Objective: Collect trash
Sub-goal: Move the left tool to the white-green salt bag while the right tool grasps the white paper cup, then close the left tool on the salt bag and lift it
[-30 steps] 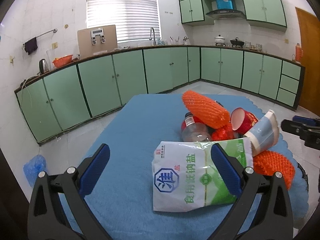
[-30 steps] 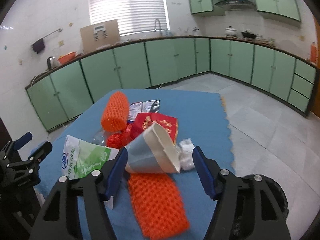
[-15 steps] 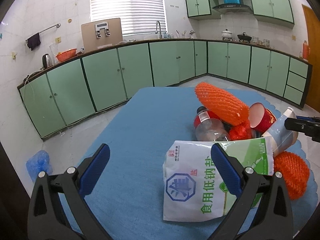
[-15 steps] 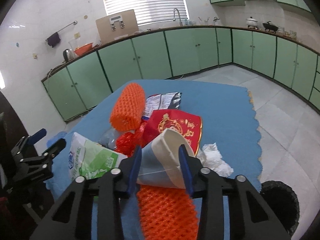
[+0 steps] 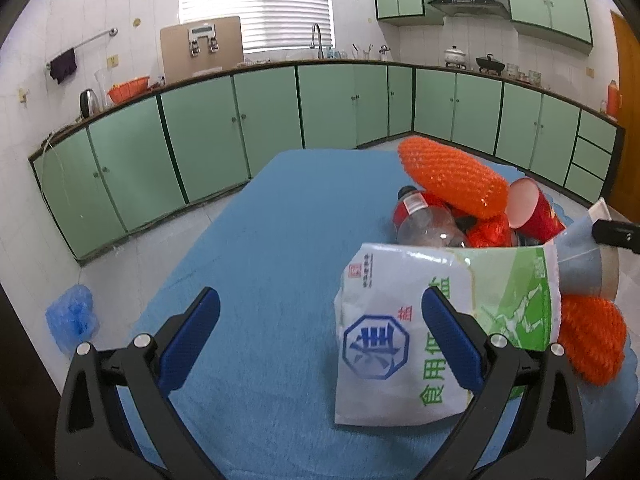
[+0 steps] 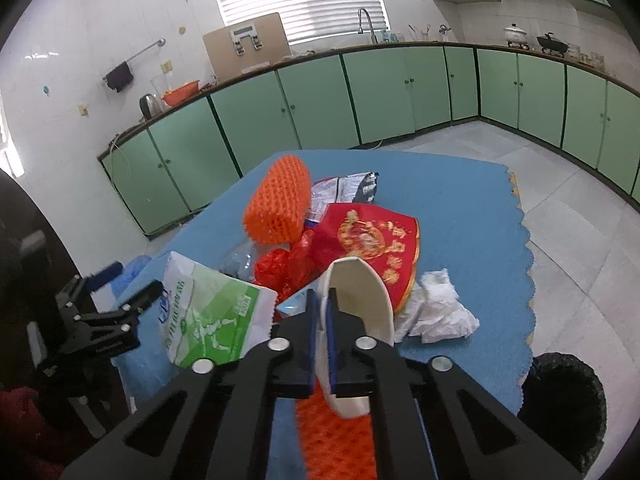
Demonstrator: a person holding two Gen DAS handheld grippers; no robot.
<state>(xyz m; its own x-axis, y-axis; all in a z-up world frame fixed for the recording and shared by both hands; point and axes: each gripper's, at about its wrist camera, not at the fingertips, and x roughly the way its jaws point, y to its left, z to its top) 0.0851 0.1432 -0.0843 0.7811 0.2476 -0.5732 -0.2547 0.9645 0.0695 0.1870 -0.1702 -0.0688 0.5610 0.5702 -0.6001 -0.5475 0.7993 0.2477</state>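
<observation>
The right gripper (image 6: 322,312) pinches the wall of a crushed paper cup (image 6: 360,300) at the near edge of the table (image 6: 472,216), the cup's long axis running straight ahead along the fingers. The black bin (image 6: 564,404) stands off the table's near right corner, closest to this hand. The left gripper (image 5: 320,338) hangs wide and empty beside the salt bag (image 5: 396,320).

Salt bag (image 6: 208,312) lower left on worktop (image 6: 472,208). Paper cup (image 6: 360,292) centre, tissue (image 6: 436,312) right of it. Bin (image 6: 560,400) lower right, on floor.
</observation>
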